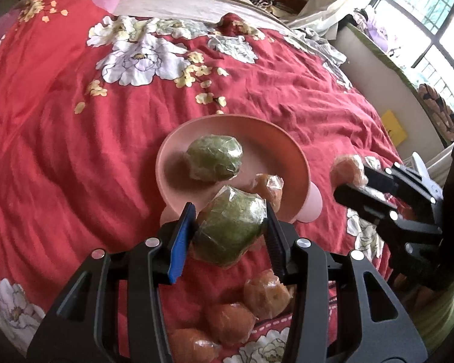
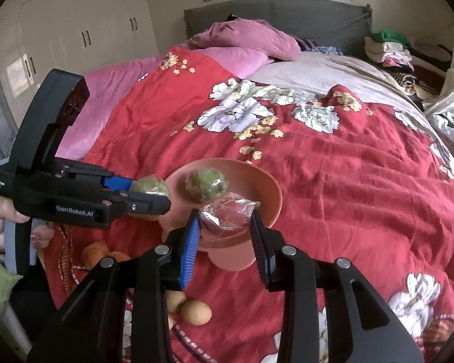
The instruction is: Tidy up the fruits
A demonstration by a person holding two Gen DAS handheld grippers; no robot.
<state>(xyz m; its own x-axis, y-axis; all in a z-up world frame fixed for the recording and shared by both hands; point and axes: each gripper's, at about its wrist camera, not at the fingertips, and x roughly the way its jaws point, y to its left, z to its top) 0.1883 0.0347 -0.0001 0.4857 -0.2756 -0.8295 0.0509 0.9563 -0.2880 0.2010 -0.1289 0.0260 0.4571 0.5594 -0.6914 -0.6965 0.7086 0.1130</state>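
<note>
Left wrist view: left claw [image 1: 230, 227] grips wrapped green fruit [image 1: 228, 230].

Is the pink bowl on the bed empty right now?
No. In the left wrist view, a wrapped green fruit and a wrapped orange fruit already sit inside the pink bowl.

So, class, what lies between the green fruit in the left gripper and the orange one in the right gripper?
Left wrist view: another wrapped orange fruit, sitting at the pink bowl's rim.
</note>
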